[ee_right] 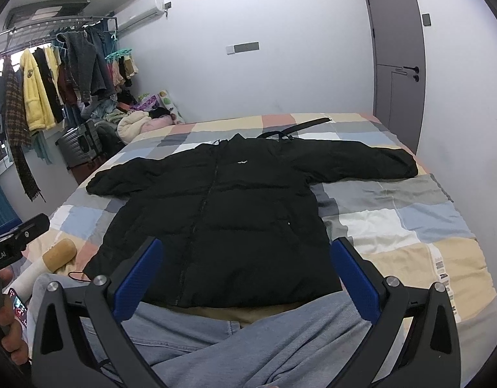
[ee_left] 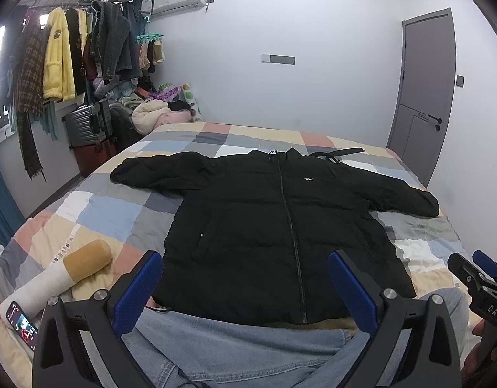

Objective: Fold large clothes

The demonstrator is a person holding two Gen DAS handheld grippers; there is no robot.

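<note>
A black puffer jacket (ee_left: 280, 220) lies flat and zipped on the checked bed cover (ee_left: 119, 213), front up, both sleeves spread sideways. It also shows in the right wrist view (ee_right: 222, 213). My left gripper (ee_left: 245, 278) is open and empty, held above the jacket's hem. My right gripper (ee_right: 245, 271) is open and empty, also above the hem. The right gripper shows at the right edge of the left wrist view (ee_left: 474, 278). The left gripper shows at the left edge of the right wrist view (ee_right: 19, 232).
My legs in light jeans (ee_left: 235, 349) lie on the bed below the hem. A foot in a white and tan sock (ee_left: 64, 274) and a phone (ee_left: 22, 323) are at the left. A black strap (ee_right: 297, 127) lies beyond the collar. A clothes rack (ee_left: 70, 48), suitcases (ee_left: 87, 126) and a door (ee_left: 426, 97) surround the bed.
</note>
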